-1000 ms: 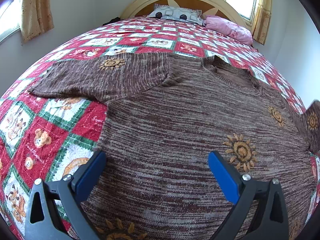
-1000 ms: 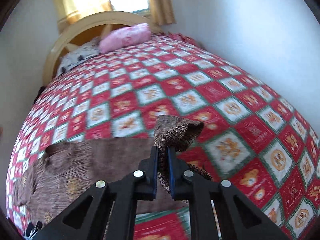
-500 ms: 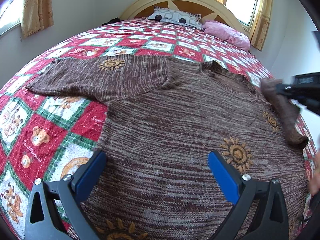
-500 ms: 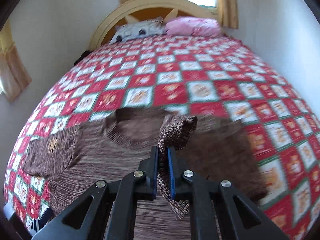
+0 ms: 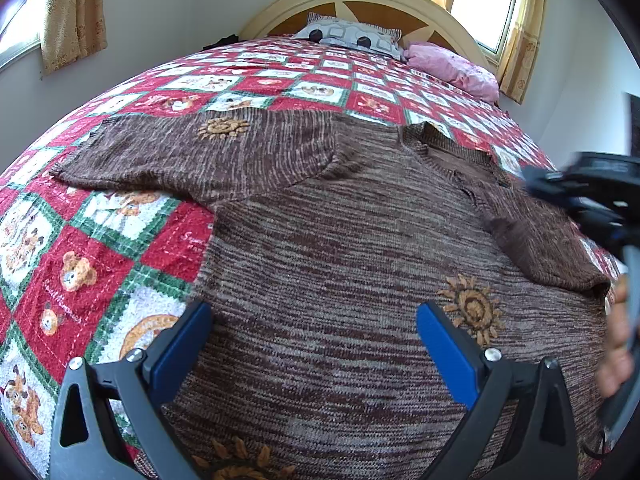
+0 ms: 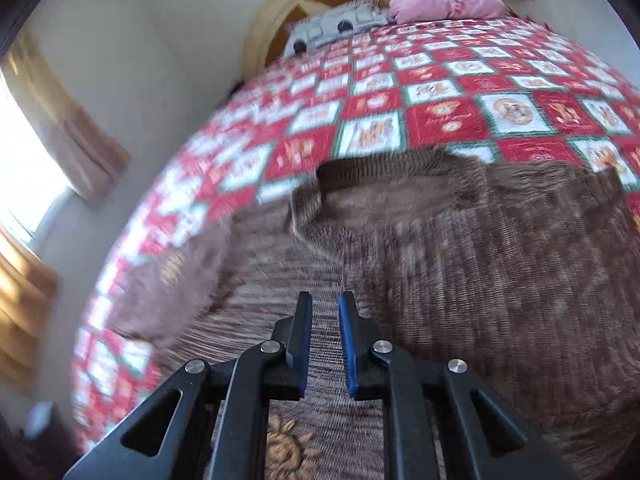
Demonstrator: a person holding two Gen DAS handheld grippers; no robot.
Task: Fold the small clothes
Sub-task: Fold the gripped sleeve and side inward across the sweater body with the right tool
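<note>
On the bed, over its red checked quilt, the brown sweater lies flat. Its right sleeve, hanging from the right tongs half a second ago, now lies folded over the body. Those tongs are opening with nothing between them. The left tongs stand wide open above the sweater.
</note>
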